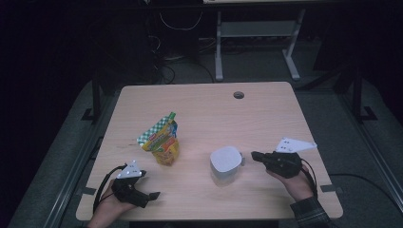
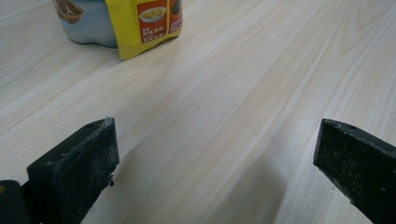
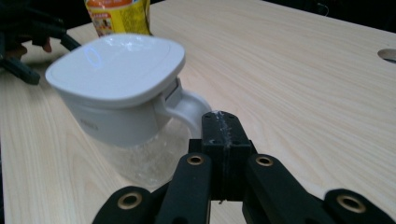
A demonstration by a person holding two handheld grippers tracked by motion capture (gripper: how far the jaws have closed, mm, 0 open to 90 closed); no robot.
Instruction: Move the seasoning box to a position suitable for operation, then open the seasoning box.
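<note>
Near the right edge of the counter (image 1: 199, 102), the right gripper (image 1: 254, 155) is held with its jaws pressed together on nothing, their tips just beside the handle of a white-lidded jug (image 1: 225, 164); whether the handle is touched cannot be told. In the right gripper view the closed jaws point at the handle (image 3: 189, 106), with the clear lower body of the jug (image 3: 116, 100) resting on the wood. Open wood is left behind the jug, up to a round cable hole (image 1: 238, 94) near the far edge. Towards the left, a yellow and green snack pouch (image 1: 162, 140) stands upright, well apart from the jug, with bare wood between them. At the near left corner the left gripper (image 1: 153, 195) is held low, its jaws spread wide with nothing between them; in the left gripper view the pouch (image 2: 140, 25) is seen beyond them across a stretch of bare wood.
</note>
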